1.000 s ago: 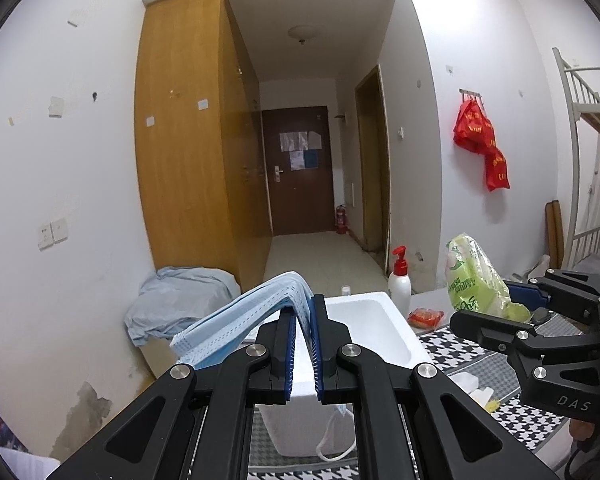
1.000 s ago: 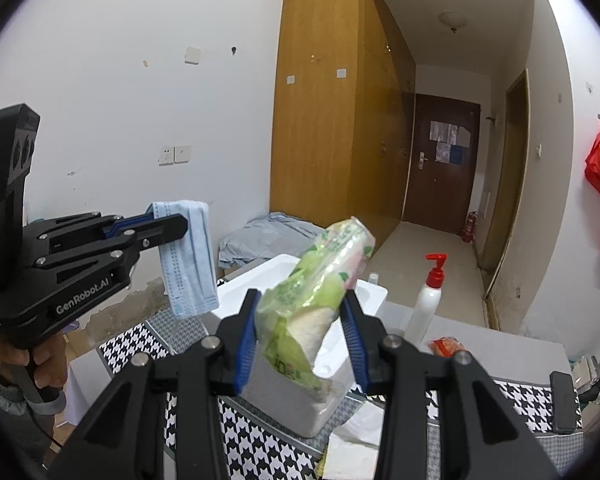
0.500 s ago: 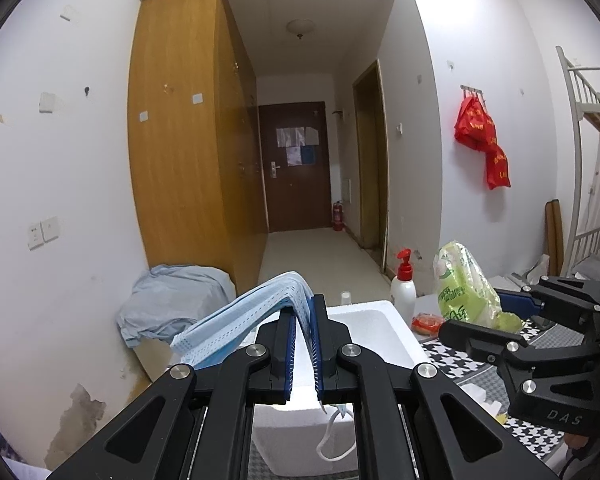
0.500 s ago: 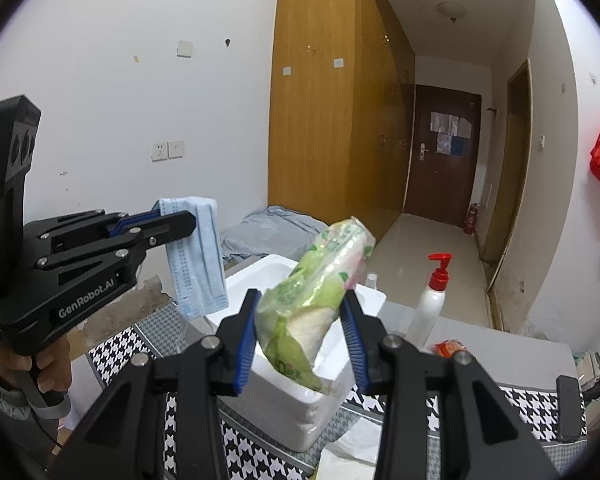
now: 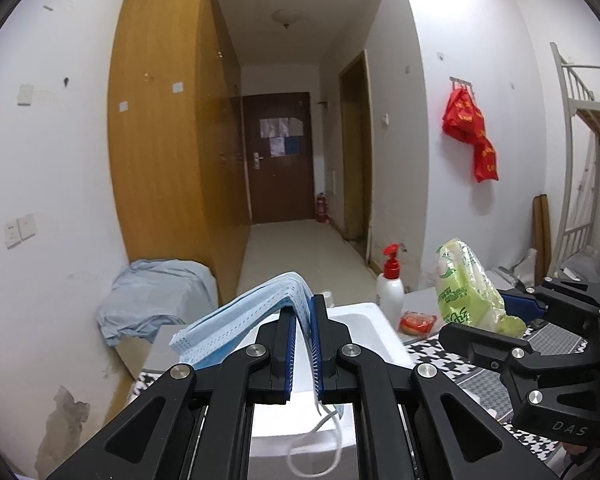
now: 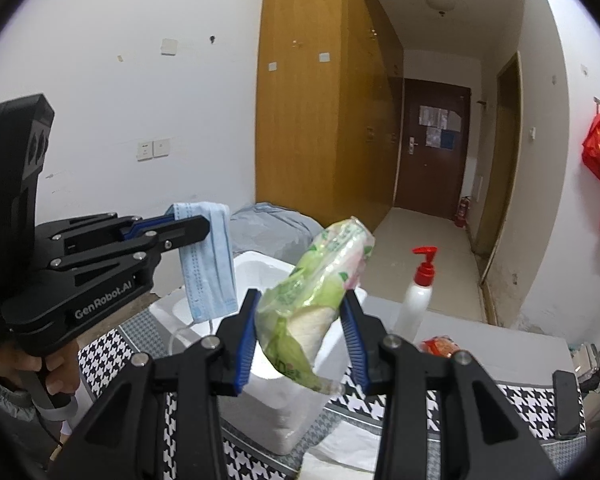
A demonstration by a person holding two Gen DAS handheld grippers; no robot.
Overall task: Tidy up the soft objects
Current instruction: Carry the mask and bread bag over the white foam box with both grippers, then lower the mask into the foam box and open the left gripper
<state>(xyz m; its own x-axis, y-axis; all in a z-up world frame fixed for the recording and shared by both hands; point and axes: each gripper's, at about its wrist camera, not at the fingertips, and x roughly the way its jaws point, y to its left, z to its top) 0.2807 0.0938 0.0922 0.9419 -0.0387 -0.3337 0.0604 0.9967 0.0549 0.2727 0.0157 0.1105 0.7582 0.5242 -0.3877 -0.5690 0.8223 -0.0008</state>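
Note:
My left gripper (image 5: 303, 320) is shut on a stack of blue face masks (image 5: 236, 322), held in the air over the white foam box (image 5: 362, 320); the masks drape to the left and ear loops hang below. In the right wrist view the left gripper (image 6: 196, 222) holds the masks (image 6: 210, 264) above the box's (image 6: 278, 408) left side. My right gripper (image 6: 300, 320) is shut on a green plastic tissue pack (image 6: 316, 296), held over the box's near right side. The pack also shows in the left wrist view (image 5: 464, 288).
The box stands on a houndstooth cloth (image 6: 520, 404). A white pump bottle with a red top (image 6: 418, 292) and a small red packet (image 6: 440, 346) stand behind the box. Blue-grey fabric (image 5: 152, 300) lies by the wooden wardrobe (image 5: 168, 132). A white sheet (image 6: 340, 448) lies near the box.
Both grippers have risen and moved forward toward the foam box with their loads. The box sits lower and closer in both views.

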